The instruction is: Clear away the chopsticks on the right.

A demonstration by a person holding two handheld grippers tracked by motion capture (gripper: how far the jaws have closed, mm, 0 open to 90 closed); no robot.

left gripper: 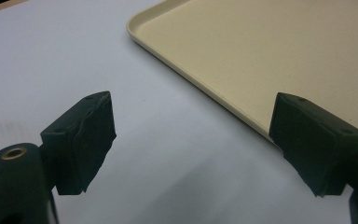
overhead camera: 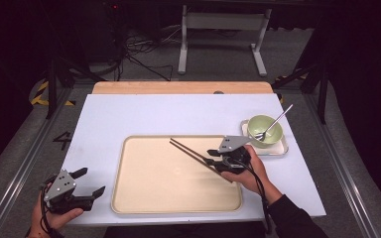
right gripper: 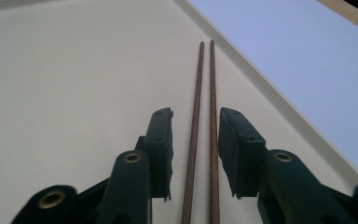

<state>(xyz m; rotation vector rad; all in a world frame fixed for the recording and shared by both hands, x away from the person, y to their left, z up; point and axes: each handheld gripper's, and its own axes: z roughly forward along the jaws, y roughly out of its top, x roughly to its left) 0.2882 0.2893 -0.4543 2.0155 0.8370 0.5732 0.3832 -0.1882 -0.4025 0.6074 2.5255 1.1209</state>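
A pair of dark brown wooden chopsticks (overhead camera: 193, 154) lies side by side on the beige tray (overhead camera: 168, 188), slanting from its upper middle toward the right. My right gripper (overhead camera: 212, 157) is over their near end. In the right gripper view the chopsticks (right gripper: 212, 93) run between the jaws of that gripper (right gripper: 196, 113), with a gap on each side; the pads do not press them, so it is open. My left gripper (overhead camera: 91, 180) rests open and holds nothing, just off the tray's near left corner. In the left gripper view its jaws (left gripper: 193, 116) stand wide above the pale table beside the tray rim (left gripper: 191, 74).
A green bowl (overhead camera: 265, 130) with a metal spoon (overhead camera: 275, 121) in it sits on a small white tray (overhead camera: 279, 148) at the right, close behind my right hand. The pale table surface (overhead camera: 178, 114) extends beyond the beige tray to a wooden back edge (overhead camera: 178, 88).
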